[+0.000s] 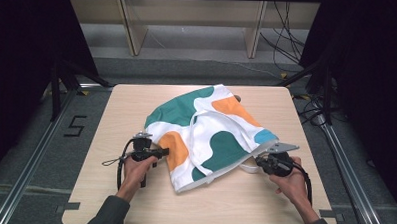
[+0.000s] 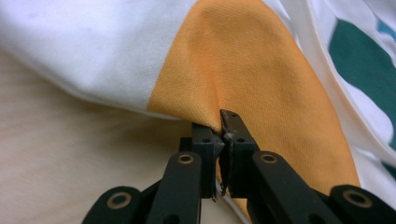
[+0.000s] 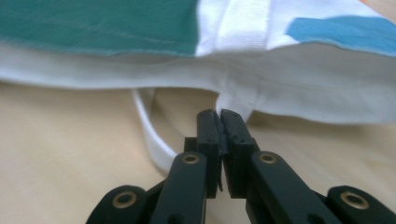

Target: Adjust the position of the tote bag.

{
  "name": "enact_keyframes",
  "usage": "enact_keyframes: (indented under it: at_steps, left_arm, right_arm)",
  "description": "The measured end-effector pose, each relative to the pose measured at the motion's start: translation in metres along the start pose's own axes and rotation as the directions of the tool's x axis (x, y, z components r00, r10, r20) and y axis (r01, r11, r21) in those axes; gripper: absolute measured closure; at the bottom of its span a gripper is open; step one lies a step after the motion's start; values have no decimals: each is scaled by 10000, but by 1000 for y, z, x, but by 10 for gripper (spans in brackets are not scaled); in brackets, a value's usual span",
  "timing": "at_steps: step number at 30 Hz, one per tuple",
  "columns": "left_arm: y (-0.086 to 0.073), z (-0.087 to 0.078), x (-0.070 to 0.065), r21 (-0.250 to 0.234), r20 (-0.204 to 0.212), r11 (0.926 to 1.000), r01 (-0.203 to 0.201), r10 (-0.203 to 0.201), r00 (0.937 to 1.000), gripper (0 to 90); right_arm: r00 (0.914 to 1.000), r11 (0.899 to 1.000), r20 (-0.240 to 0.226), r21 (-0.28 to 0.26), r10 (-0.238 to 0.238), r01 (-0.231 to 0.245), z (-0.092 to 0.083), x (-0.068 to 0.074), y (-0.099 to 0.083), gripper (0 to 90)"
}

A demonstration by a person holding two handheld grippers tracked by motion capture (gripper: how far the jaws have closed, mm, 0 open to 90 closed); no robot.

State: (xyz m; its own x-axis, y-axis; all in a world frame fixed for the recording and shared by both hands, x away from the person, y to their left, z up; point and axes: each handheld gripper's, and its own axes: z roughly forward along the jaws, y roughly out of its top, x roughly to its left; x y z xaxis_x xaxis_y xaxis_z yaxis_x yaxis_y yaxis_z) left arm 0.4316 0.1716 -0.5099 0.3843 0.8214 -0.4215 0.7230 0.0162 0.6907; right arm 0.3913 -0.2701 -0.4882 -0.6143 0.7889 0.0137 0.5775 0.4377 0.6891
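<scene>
We see the tote bag (image 1: 206, 132) lying in the middle of the counter (image 1: 109, 189). Our left hand-held gripper (image 1: 166, 151) meets its left edge, our right hand-held gripper (image 1: 256, 160) its right edge, at the handle strap (image 3: 154, 135).

Even overhead light brightens the table (image 1: 133, 200), surroundings fall dark, and close cloth looks soft-focused.

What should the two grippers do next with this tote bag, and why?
Probably lift and pull gently apart. The left gripper pinches the tote bag at its orange patch, the right gripper grips the white handle, and the bag lies rumpled.
</scene>
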Motion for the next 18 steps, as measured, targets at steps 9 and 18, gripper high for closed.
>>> enact_keyframes:
  at_steps: [9,18]
  left_arm:
    - [16,4,22,-192,-285,9998,-63,57,9996,814]
    - [13,-37,13,41,-1064,9954,-960,959,9897,433]
  right_arm:
    - [9886,9899,-517,78,-1413,1419,-8,50,-11,878]
    - [9871,9922,-1028,-366,-1226,1194,-17,55,-8,672]
